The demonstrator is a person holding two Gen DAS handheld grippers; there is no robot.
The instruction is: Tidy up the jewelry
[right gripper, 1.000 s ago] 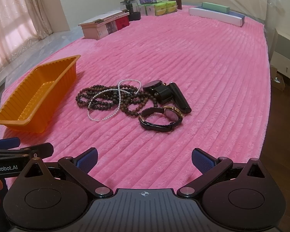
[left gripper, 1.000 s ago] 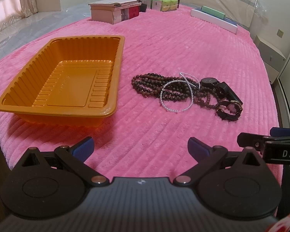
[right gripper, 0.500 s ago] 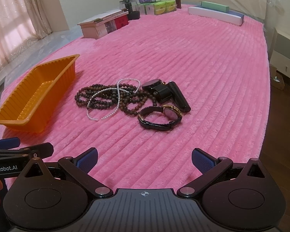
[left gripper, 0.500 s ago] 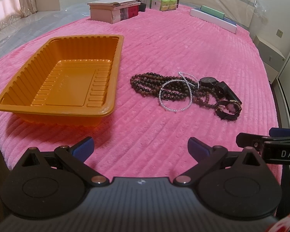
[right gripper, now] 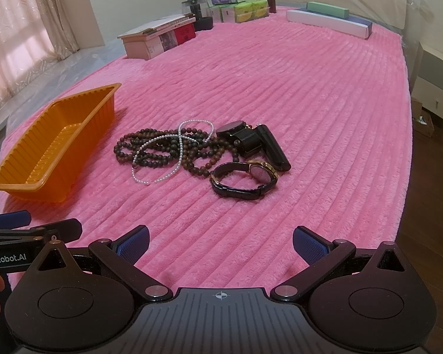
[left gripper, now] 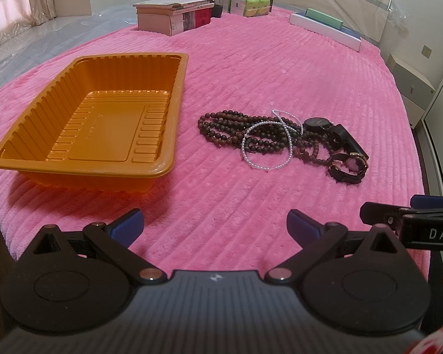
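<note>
On my far left the orange tray [left gripper: 88,124] sits bare on the pink blanket [left gripper: 251,67], mouth up and nothing in it, which I judge makes it the place the jewelry is meant to go. Just to its right, apart from its wall, lies the heap: the dark wooden bead strand [left gripper: 230,129] in loose coils, the white pearl loop [left gripper: 265,144] draped across it, then the black watch [left gripper: 330,132] touching the beads' far end, and the gold-faced watch [right gripper: 248,177] nearest my right side. They overlap, so I expect lifting one may drag another. My left gripper [left gripper: 214,224] hovers low over the blanket short of the tray and the heap, jaws spread wide, holding and touching nothing. My right gripper [right gripper: 220,240] sits beside it, pointed at the gold-faced watch, jaws likewise wide apart and empty.
</note>
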